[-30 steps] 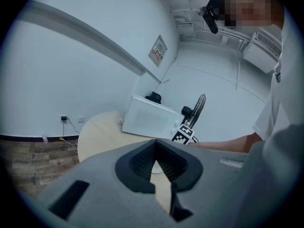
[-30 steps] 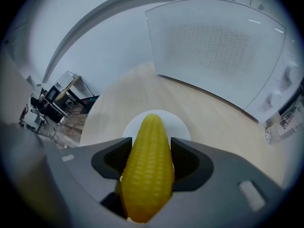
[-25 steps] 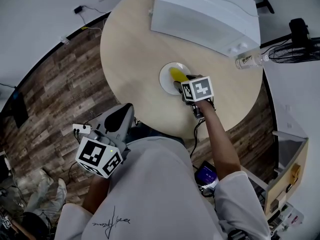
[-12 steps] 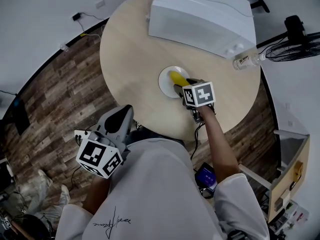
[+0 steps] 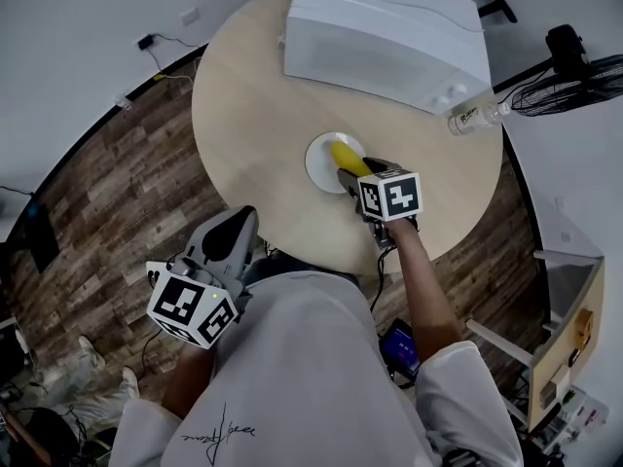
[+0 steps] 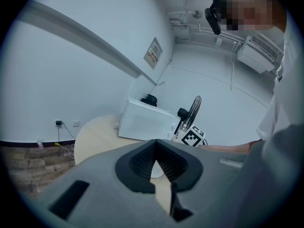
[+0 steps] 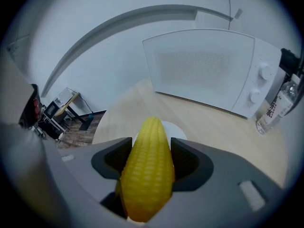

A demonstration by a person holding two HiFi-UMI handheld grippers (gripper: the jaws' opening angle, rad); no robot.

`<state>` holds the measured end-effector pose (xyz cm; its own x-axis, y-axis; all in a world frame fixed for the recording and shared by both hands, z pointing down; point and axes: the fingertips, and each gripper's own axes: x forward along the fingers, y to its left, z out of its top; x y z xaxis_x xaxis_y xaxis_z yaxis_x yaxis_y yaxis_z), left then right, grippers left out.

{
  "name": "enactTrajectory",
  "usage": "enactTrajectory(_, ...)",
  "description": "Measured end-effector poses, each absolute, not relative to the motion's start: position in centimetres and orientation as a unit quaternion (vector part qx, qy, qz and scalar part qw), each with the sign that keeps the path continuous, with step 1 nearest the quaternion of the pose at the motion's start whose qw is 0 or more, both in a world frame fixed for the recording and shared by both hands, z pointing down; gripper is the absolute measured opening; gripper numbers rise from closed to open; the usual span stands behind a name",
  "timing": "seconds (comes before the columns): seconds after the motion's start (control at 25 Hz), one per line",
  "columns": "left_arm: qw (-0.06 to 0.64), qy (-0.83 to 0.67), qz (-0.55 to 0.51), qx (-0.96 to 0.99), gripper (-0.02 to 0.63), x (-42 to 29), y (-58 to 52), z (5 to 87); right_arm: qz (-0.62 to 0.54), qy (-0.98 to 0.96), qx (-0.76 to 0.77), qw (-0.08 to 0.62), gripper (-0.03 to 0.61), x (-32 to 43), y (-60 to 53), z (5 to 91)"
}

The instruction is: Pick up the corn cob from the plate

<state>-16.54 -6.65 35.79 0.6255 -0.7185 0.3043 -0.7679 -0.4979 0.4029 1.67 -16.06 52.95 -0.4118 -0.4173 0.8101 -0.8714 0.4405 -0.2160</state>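
- Corn cob (image 7: pixel 147 170) is clamped between the jaws of the right hand-held gripper (image 5: pixel 352 175), over the white plate (image 5: pixel 319 163) on the round counter (image 5: pixel 243 105).
- The left hand-held gripper (image 6: pixel 156 156) is closed with nothing in it, beyond the counter's near edge.

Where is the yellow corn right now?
In the head view the corn cob is near the middle of the round table, over the white plate, clamped in the right tool, in front of the microwave.
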Motion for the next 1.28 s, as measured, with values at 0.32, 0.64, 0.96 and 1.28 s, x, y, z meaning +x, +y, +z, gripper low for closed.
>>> enactTrajectory(0.32, 0.255, -0.431, 0.044, 0.864, -0.003, -16.8, -6.9, 35.5, 0.317, -0.781, 0.434, 0.319, 0.270, 1.6, -15.3, 51.2)
enactTrajectory(0.64, 0.252, -0.429, 0.044, 0.866, -0.003, -17.2, -6.9, 35.6, 0.311, -0.788, 0.444, 0.292, 0.270, 1.3, -14.7, 49.7)
enactTrajectory(0.96, 0.248, -0.422, 0.038, 0.871, -0.003, -16.8, -7.3, 35.1, 0.303, -0.792, 0.454, 0.274, 0.270, 1.4, -14.5, 48.0)
enactTrajectory(1.28, 0.244, -0.417, 0.042, 0.875, -0.003, -16.8, -7.4, 35.0, 0.299, -0.795, 0.466, 0.249, 0.270, 1.7, -14.0, 46.5)
